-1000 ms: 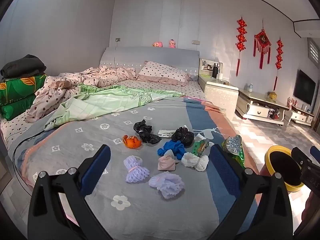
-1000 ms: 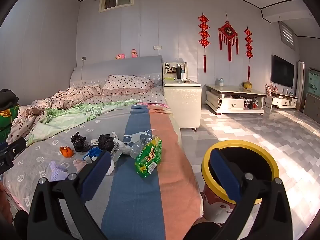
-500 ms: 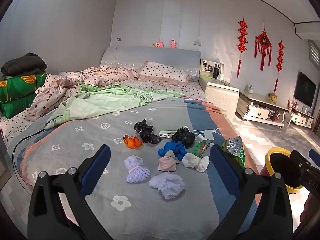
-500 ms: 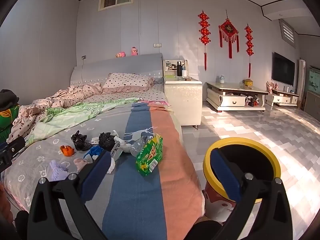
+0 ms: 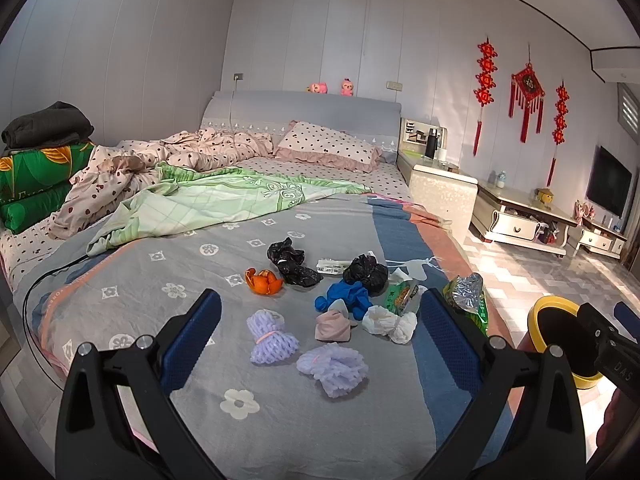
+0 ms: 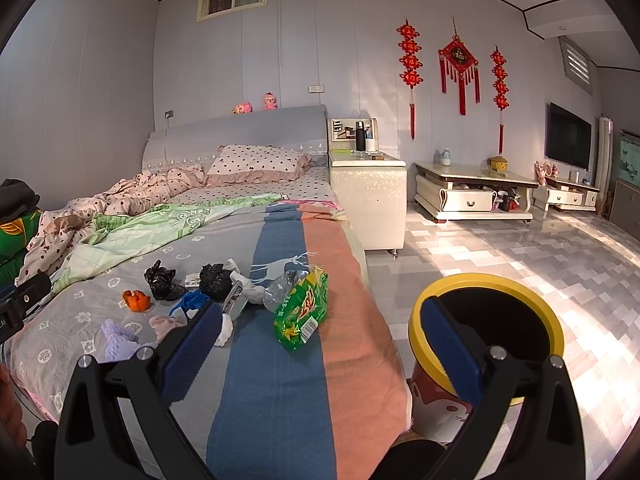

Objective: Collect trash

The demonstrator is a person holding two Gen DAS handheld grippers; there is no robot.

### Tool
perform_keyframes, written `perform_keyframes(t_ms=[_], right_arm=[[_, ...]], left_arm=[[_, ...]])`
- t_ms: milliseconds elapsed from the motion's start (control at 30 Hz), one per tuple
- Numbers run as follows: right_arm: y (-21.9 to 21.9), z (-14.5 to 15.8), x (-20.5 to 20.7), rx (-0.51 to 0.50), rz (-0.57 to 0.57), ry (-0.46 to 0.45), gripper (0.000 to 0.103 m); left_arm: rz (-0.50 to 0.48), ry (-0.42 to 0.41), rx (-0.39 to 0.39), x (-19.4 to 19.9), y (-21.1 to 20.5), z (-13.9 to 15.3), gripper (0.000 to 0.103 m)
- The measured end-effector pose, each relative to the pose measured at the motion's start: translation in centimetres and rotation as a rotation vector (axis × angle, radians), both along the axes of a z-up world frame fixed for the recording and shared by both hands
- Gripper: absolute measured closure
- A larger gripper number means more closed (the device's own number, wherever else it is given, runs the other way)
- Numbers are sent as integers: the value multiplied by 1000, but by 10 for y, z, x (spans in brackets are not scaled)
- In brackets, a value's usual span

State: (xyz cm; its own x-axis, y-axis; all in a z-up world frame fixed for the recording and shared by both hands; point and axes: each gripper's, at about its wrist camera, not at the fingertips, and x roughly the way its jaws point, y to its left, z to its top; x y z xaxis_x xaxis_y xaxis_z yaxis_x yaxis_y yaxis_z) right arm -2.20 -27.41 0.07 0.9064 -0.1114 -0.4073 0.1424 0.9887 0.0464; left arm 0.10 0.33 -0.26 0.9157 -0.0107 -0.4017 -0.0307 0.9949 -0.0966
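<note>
Trash [image 5: 340, 304] heaped mid-frame on bed [image 5: 140, 288], straight ahead of left claw [image 5: 320, 332], nearer than right claw [image 6: 320, 336]. Both claws wide apart, empty. Bin [image 6: 486, 280] lower right.

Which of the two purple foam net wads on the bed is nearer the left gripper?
The flatter purple foam net wad, low between the left gripper fingers; the banded purple foam wad sits farther back, left.
</note>
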Motion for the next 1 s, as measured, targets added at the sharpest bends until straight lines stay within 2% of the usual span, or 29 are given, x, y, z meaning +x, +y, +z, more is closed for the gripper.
perform_keyframes(t_ms=[1000], right_arm=[[-1, 0, 0, 2, 0, 0, 7]], left_arm=[[-23, 20, -29, 2, -3, -3, 7]])
